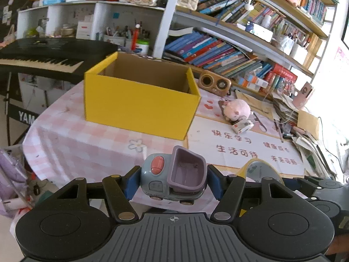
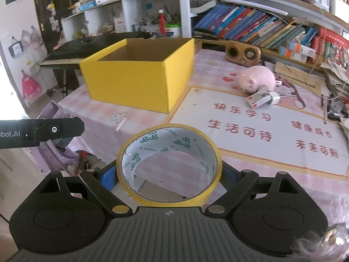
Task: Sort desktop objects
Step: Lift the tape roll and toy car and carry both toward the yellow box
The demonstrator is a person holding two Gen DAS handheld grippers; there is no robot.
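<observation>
The left gripper (image 1: 173, 182) was clamped on a toy dump truck (image 1: 174, 175), its underside hidden. Ahead stood the yellow box (image 1: 139, 102), floor unseen. The right gripper (image 2: 169, 180) pinched a tape roll (image 2: 169, 163) hiding its pads.

Glossy plastic toy truck (image 1: 174, 175), matt cardboard box (image 1: 139, 100), seemingly fuzzy plush (image 2: 257, 77)

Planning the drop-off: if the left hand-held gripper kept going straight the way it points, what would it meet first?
Probably the yellow box: it stands ahead of the left hand-held gripper, which holds the toy truck. Only bare tablecloth lies between, though depth is hard to judge.
</observation>
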